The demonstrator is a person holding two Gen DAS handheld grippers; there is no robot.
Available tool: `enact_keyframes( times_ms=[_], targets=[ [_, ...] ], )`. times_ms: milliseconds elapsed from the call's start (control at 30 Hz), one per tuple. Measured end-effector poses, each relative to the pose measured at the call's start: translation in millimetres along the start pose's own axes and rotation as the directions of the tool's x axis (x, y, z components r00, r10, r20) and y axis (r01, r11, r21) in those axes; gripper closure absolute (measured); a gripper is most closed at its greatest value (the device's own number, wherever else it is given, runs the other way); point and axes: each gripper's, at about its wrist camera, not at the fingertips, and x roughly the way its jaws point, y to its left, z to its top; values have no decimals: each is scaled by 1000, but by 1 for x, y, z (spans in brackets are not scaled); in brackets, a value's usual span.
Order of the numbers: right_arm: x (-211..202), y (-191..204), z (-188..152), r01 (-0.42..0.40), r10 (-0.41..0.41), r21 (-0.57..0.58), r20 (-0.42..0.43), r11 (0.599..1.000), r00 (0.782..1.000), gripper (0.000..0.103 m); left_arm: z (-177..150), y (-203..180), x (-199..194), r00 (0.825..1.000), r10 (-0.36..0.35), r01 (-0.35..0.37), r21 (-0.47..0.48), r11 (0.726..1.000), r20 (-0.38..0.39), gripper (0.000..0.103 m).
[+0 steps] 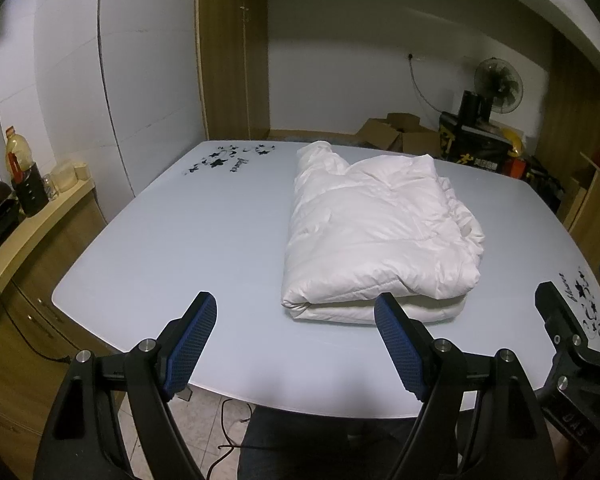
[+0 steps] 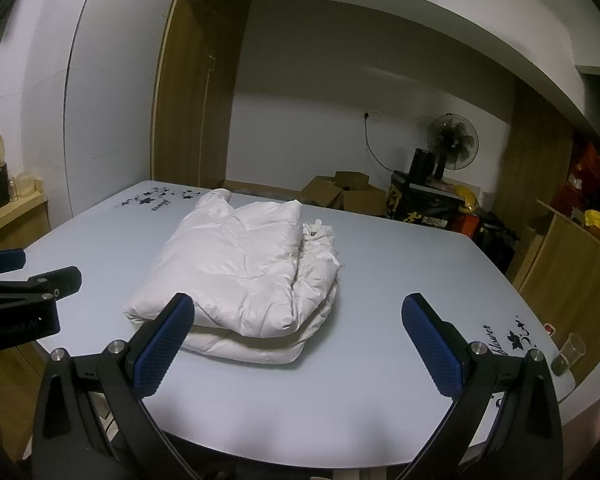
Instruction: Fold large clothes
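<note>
A white puffy jacket (image 1: 374, 232) lies folded into a thick bundle on the pale blue table (image 1: 172, 240). In the right wrist view the jacket (image 2: 240, 272) sits in the middle of the table (image 2: 380, 320). My left gripper (image 1: 296, 320) is open and empty, held near the table's front edge, just in front and left of the bundle. My right gripper (image 2: 298, 320) is open and empty, hovering at the bundle's near right corner. Each gripper shows at the edge of the other's view.
A plastic cup (image 2: 568, 354) stands at the table's near right corner. A side counter (image 1: 16, 224) with a bottle (image 1: 18, 156) and jars is on the left. Cardboard boxes (image 1: 396, 130), a fan (image 1: 498, 84) and shelves stand behind and right.
</note>
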Motion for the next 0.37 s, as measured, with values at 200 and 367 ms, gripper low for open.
enact_keyframes(
  times_ms=[200,367],
  targets=[
    [-1,0,0,-3,3,-1,0,1000,1000,0,0,0,-6,1000,-5,5,6,1000,27,21],
    [0,0,0,-1,1,0,-1,1000,1000,0,1,1,-7,999,-1,1,5,1000,40,21]
  ],
)
